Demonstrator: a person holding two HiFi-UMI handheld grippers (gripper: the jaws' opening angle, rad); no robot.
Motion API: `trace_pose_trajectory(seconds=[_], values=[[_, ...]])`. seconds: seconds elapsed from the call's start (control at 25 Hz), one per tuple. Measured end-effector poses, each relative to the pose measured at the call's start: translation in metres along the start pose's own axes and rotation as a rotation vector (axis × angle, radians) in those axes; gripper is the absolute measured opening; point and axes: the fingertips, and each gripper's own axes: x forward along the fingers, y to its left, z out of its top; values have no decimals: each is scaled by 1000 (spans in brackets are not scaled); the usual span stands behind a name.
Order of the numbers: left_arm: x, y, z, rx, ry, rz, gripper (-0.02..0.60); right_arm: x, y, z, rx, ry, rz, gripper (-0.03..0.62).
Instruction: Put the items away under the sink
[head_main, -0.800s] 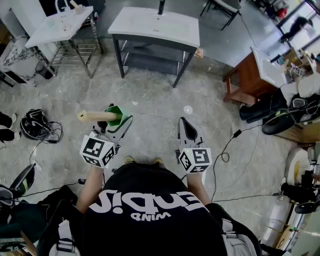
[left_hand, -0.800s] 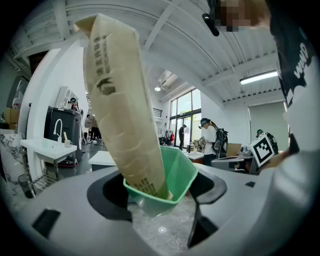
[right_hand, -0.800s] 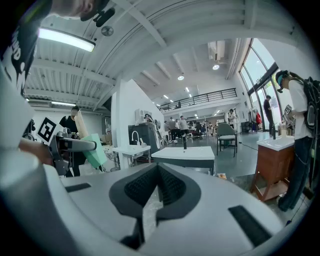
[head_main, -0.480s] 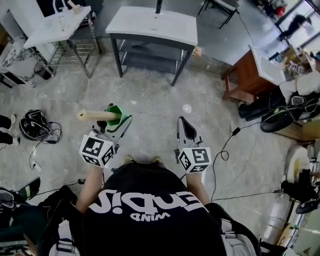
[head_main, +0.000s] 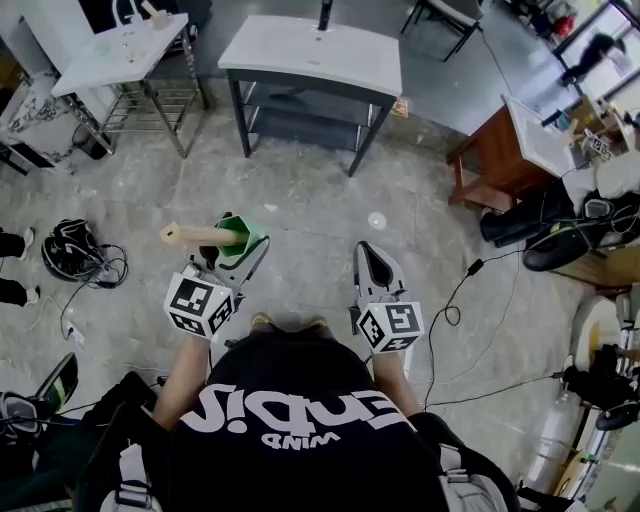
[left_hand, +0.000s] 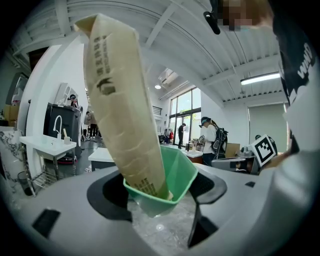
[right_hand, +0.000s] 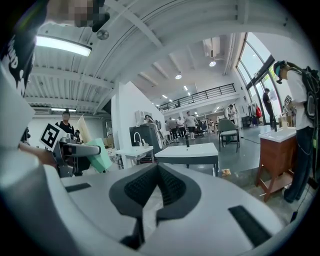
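My left gripper (head_main: 236, 252) is shut on a green plastic cup (head_main: 245, 238) with a long beige packet (head_main: 198, 235) standing in it and sticking out to the left. In the left gripper view the cup (left_hand: 177, 172) sits between the jaws and the packet (left_hand: 120, 95) rises up out of it. My right gripper (head_main: 372, 264) is shut with nothing in it, level with the left and to its right over the floor. The dark-framed sink stand (head_main: 310, 55) with open shelves (head_main: 300, 112) under its white top stands well ahead of both grippers.
A second white sink on a metal rack (head_main: 120, 55) is at the far left. A brown wooden vanity (head_main: 500, 150) stands to the right. Cables (head_main: 470, 270) and bags (head_main: 70, 250) lie on the stone floor. The right gripper view shows the sink stand (right_hand: 189, 152) ahead.
Both grippers have drifted slightly lower in the head view and the cup has shifted a little to the right. The left gripper's hold is unchanged.
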Motion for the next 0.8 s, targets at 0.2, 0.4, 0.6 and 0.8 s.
trace_pose_trajectory(seconds=[0.2, 0.4, 0.6, 0.8], values=[[-4, 6, -4, 12, 0, -25, 348, 5, 17, -8, 2, 7, 8, 18], [-11, 9, -12, 13, -3, -67, 348, 10, 35, -13, 5, -11, 16, 18], [-19, 15, -19, 10, 5, -80, 348, 14, 47, -12, -4, -19, 15, 18], [-9, 24, -19, 21, 0, -87, 348, 23, 42, -13, -6, -16, 2, 18]])
